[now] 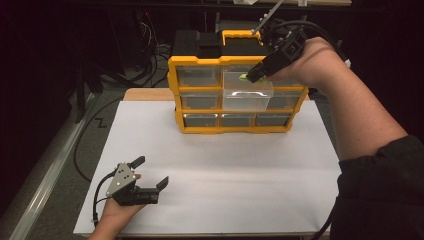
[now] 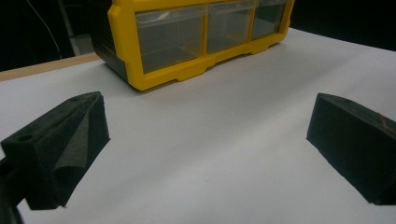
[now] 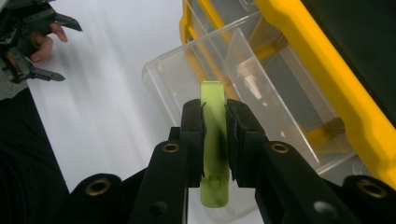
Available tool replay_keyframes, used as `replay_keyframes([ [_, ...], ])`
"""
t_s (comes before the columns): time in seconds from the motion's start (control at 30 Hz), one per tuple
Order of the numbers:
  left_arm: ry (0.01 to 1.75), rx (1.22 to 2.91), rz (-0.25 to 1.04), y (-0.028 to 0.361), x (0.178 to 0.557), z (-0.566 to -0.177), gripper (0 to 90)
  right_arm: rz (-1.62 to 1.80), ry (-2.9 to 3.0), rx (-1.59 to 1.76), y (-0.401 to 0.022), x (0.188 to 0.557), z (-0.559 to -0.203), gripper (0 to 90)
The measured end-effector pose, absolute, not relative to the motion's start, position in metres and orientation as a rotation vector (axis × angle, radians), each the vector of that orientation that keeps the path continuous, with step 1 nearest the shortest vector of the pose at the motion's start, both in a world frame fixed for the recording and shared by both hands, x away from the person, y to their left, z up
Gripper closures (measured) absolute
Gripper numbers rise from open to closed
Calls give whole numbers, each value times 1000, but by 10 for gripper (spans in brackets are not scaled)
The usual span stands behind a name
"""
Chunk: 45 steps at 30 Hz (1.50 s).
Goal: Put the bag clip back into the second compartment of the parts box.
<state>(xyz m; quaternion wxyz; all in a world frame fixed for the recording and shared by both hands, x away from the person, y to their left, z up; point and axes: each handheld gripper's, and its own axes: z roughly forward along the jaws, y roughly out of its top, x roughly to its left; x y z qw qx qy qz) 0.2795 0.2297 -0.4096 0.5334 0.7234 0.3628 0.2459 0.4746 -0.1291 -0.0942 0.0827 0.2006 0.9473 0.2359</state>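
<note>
Over the table, from the high view, your right gripper (image 1: 254,74) hangs above the pulled-out clear drawer (image 1: 247,92) of the yellow organizer (image 1: 175,80), pinching a green strip (image 1: 243,76). Your left gripper (image 1: 150,172) rests low on the white sheet (image 1: 240,165), jaws spread. Left gripper view: wide jaws, bare sheet between, organizer (image 2: 126,42) beyond. Right gripper view: pads (image 3: 194,128) clamp the strip (image 3: 215,140) upright over the drawer (image 3: 168,86).

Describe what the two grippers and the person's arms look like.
Both grippers are black. The left gripper carries a grey three-cornered plate and trails a black cable; its jaws end in wedge-shaped foam pads. The right gripper shows brass-coloured rivets and black cables. The right arm wears a black sleeve.
</note>
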Motion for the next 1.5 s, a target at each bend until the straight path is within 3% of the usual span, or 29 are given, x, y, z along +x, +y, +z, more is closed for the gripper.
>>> replay_keyframes([
  [0.53,860,1725,577,230,279,-410,3,593,2861,588,-112,495,-123,790],
  [0.97,861,1722,576,230,279,-409,3,633,2854,605,-116,493,-118,780],
  [1.0,862,1721,575,230,279,-409,3,646,2850,617,-117,494,-118,699],
  [1.03,862,1721,575,230,279,-409,3,646,2850,617,-117,494,-118,699],
  [1.07,862,1721,575,230,279,-410,3,702,2826,638,-119,492,-112,538],
  [1.1,864,1720,575,230,279,-410,3,715,2816,637,-120,490,-109,489],
  [1.5,862,1727,578,229,280,-410,3,710,2788,657,-144,455,-94,371],
])
